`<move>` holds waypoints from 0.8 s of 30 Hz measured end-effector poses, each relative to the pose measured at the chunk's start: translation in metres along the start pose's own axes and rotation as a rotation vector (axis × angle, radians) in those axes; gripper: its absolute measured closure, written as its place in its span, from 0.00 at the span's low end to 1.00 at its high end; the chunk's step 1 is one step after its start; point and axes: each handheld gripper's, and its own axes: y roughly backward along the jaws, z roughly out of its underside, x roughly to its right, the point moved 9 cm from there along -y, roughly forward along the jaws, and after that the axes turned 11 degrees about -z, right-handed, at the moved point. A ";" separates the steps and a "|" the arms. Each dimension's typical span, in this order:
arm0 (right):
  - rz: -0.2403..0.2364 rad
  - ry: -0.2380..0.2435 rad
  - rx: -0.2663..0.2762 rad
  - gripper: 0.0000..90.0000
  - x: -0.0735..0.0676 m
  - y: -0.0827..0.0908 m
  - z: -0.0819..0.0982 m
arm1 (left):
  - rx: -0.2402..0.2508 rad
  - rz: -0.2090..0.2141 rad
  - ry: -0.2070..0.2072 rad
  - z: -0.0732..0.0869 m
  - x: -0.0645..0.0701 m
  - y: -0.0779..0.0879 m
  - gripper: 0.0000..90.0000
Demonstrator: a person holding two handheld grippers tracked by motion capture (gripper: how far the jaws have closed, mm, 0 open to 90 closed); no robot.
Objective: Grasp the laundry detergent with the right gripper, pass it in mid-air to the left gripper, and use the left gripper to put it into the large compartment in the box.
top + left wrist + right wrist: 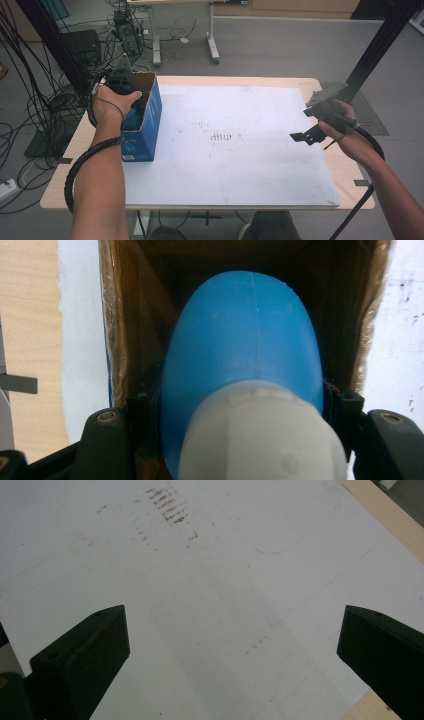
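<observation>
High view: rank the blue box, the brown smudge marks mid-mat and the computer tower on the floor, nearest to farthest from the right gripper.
From the right gripper, at the mat's right edge:
1. Brown smudge marks, mid-mat, to its left.
2. Blue box, at the mat's left edge.
3. Computer tower, on the floor beyond the table's far left corner.

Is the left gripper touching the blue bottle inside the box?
Touching. In the left gripper view, the left gripper has both jaws pressed against the sides of the blue bottle, inside the cardboard box.
</observation>
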 end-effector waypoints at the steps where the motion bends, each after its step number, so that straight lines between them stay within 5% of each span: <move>1: -0.001 0.001 0.001 0.00 0.000 0.000 0.000 | 0.007 -0.003 -0.003 0.000 0.000 -0.001 0.41; 24: 0.003 0.002 0.003 0.00 -0.001 0.000 -0.005 | 0.014 -0.013 -0.007 0.004 0.001 -0.012 0.41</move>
